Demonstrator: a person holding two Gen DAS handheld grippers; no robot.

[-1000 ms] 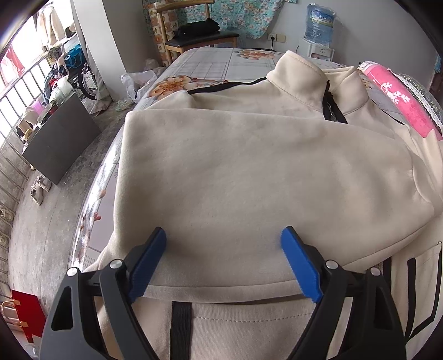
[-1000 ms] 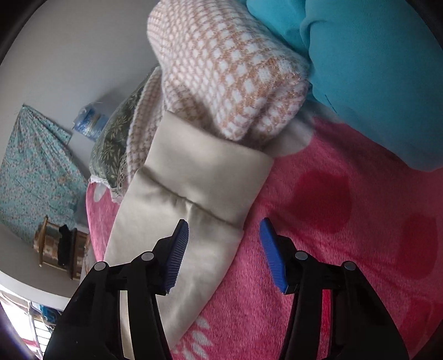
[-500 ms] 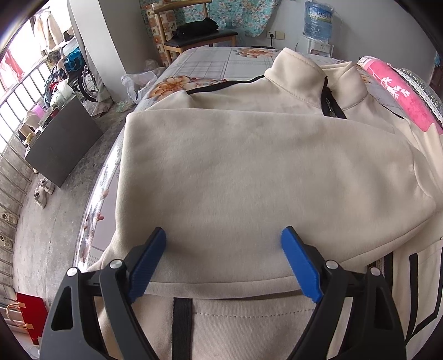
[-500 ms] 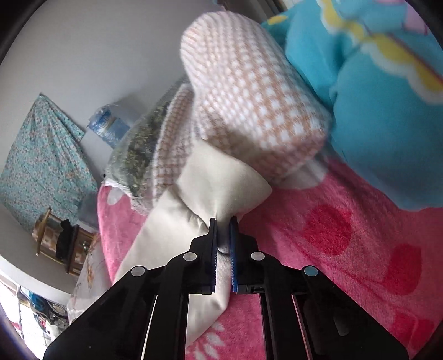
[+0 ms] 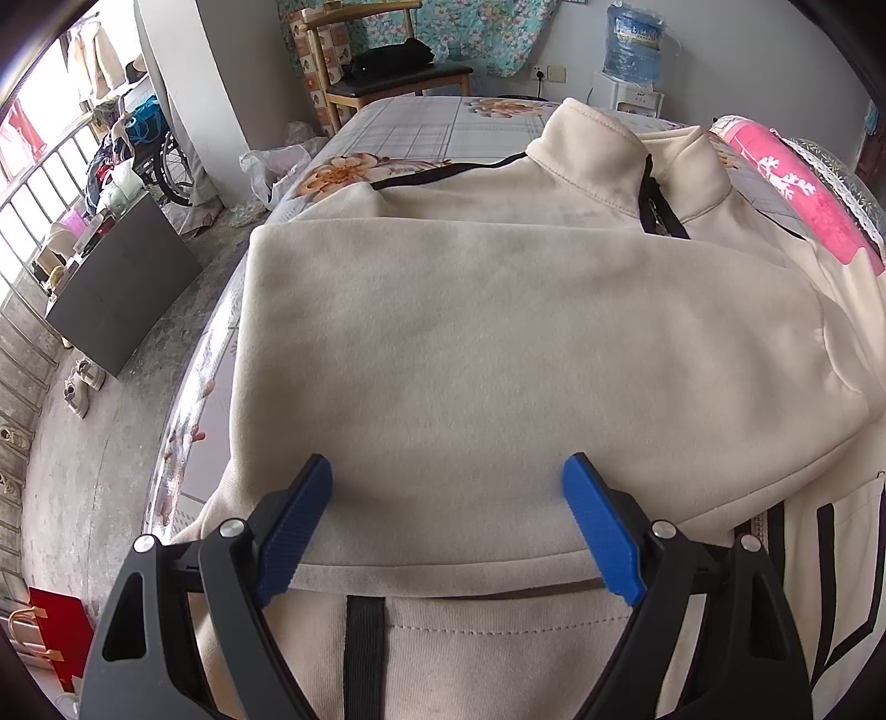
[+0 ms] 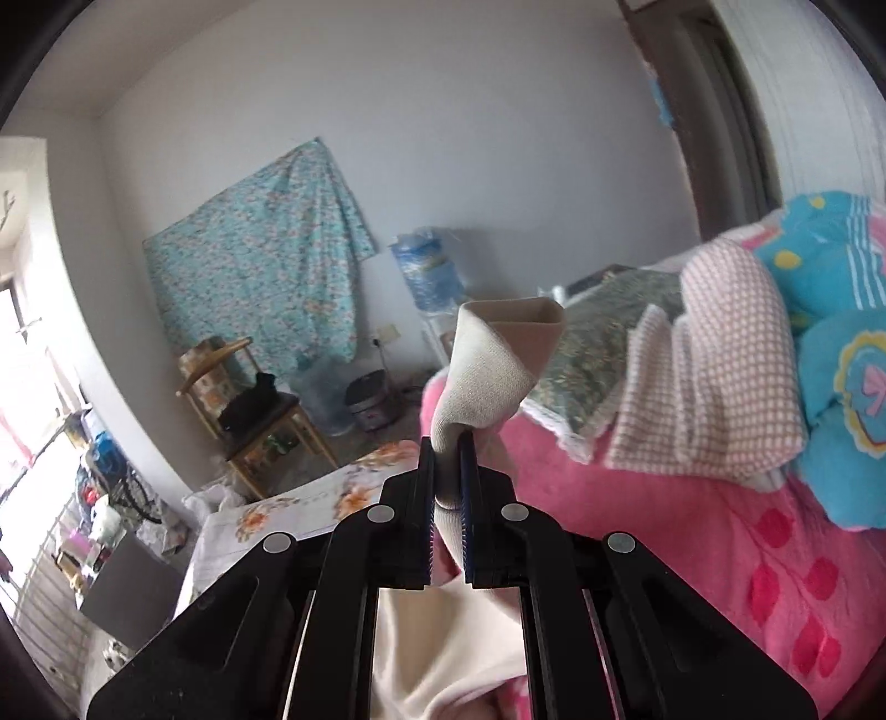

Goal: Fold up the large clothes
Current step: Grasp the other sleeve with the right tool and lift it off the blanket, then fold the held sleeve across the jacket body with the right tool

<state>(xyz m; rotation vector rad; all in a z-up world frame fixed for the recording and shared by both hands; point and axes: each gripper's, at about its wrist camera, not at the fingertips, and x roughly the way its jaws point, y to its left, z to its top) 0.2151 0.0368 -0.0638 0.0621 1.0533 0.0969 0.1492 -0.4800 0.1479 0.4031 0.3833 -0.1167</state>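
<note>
A large cream zip-up jacket (image 5: pixel 498 343) with black trim lies on the bed, one sleeve folded across its body. My left gripper (image 5: pixel 447 498) is open and empty, hovering just above the folded sleeve near the hem. My right gripper (image 6: pixel 446 471) is shut on the jacket's other sleeve cuff (image 6: pixel 498 354) and holds it lifted above the pink blanket (image 6: pixel 720 554); the cuff stands up past the fingertips.
A floral bedsheet (image 5: pixel 421 138) covers the bed, its left edge dropping to the floor (image 5: pixel 83 443). A checked blanket (image 6: pixel 720 354), green pillow (image 6: pixel 598 332) and blue plush (image 6: pixel 836 343) pile at the right. A chair (image 5: pixel 387 72) and water dispenser (image 5: pixel 631 50) stand behind.
My right gripper closed on the sleeve cuff lying on the pink blanket and lifted it up, swinging the view toward the room. The left gripper stayed still and open.
</note>
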